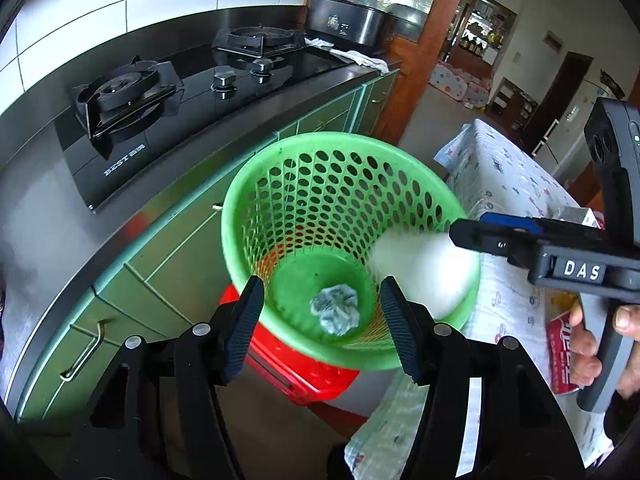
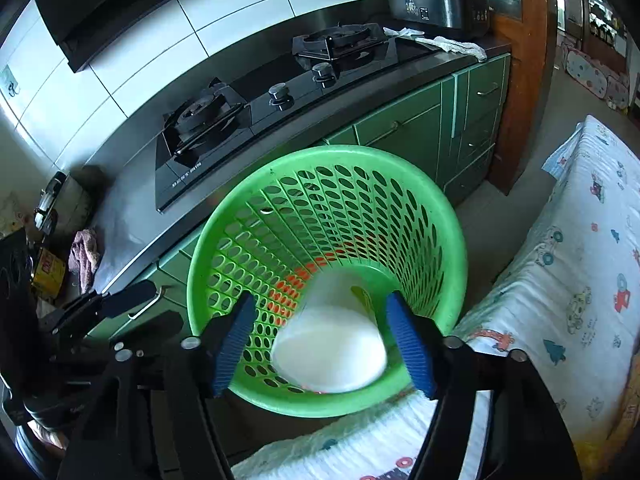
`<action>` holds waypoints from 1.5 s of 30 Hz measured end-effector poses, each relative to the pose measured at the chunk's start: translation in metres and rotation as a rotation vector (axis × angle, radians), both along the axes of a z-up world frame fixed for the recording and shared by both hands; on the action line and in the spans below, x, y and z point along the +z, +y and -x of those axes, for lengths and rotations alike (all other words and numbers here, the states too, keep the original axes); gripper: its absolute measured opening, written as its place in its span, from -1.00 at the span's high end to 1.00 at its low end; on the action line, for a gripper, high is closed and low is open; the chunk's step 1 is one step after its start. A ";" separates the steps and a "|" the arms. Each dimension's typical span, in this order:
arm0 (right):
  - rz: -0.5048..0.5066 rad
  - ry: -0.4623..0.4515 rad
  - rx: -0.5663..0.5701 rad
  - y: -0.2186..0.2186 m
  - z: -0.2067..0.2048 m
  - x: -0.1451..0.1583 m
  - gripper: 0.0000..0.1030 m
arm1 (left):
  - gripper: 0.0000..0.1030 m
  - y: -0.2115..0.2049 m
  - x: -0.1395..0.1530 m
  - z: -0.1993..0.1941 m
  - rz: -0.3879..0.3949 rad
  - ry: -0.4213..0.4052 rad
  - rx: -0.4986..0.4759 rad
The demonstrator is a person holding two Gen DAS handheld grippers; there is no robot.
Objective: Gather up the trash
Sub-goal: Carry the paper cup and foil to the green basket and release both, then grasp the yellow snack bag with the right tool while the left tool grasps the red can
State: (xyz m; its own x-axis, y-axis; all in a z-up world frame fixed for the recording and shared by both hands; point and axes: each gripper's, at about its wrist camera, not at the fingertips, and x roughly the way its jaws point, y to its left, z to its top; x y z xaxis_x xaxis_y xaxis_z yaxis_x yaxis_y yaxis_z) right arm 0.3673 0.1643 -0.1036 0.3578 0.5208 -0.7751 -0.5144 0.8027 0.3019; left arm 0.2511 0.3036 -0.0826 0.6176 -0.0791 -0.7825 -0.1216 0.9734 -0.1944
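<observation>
A green perforated basket (image 1: 320, 139) (image 2: 320, 153) stands on a red stool (image 1: 304, 376). A crumpled grey-blue tissue (image 1: 334, 310) lies on its floor. My left gripper (image 1: 322, 320) hangs open over the basket's near rim with nothing between its black pads. A blurred white paper cup (image 1: 424, 276) (image 2: 332, 352) sits inside the basket's right wall, below my right gripper (image 1: 470, 226) (image 2: 324, 344). The blue pads stand apart on either side of the cup and do not press on it. A hand (image 1: 588, 348) holds the right gripper's handle.
A black gas hob (image 1: 160, 96) (image 2: 240, 120) lies on the steel counter over green cupboards behind the basket. A table with a printed white cloth (image 1: 508, 184) (image 2: 580, 260) adjoins the basket on the right, and a red packet (image 1: 562, 352) lies on it.
</observation>
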 end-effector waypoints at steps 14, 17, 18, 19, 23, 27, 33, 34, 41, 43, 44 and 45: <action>0.082 -0.118 -0.126 -0.110 0.053 0.033 -0.43 | -0.26 -0.039 0.013 0.022 0.014 -0.016 -0.039; 0.118 -0.117 -0.144 -0.146 0.065 0.036 -0.43 | -0.30 -0.063 0.017 0.028 0.005 -0.017 -0.070; 0.134 -0.121 -0.147 -0.156 0.069 0.035 -0.43 | -0.30 -0.069 0.018 0.030 0.003 -0.017 -0.078; 0.156 -0.119 -0.150 -0.170 0.074 0.034 -0.43 | -0.30 -0.075 0.019 0.031 0.009 -0.018 -0.090; 0.205 -0.085 -0.157 -0.210 0.086 0.020 -0.43 | -0.30 -0.102 0.020 0.035 0.033 -0.009 -0.128; 0.243 -0.040 -0.164 -0.240 0.090 0.000 -0.43 | -0.30 -0.126 0.021 0.039 0.038 -0.003 -0.165; 0.239 -0.011 -0.161 -0.252 0.093 -0.017 -0.37 | -0.30 -0.149 0.020 0.041 0.044 0.010 -0.197; 0.239 -0.009 -0.162 -0.251 0.093 -0.018 -0.34 | -0.30 -0.152 0.021 0.041 0.045 0.012 -0.201; 0.237 -0.002 -0.165 -0.250 0.086 -0.029 -0.29 | -0.38 -0.167 0.022 0.041 0.045 0.028 -0.228; 0.229 0.007 -0.171 -0.251 0.083 -0.032 -0.29 | -0.46 -0.172 0.023 0.042 0.039 0.027 -0.232; 0.229 0.012 -0.170 -0.251 0.082 -0.033 -0.27 | -0.46 -0.174 0.024 0.042 0.036 0.025 -0.235; 0.232 0.016 -0.167 -0.251 0.081 -0.036 -0.21 | -0.46 -0.176 0.024 0.043 0.036 0.025 -0.240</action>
State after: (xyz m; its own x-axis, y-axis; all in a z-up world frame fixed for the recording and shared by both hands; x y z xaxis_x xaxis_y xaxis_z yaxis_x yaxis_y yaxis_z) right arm 0.2862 -0.0863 -0.1394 0.4105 0.2634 -0.8730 -0.3655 0.9246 0.1071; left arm 0.2082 0.1274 -0.0583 0.5579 -0.2493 -0.7916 0.1075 0.9675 -0.2289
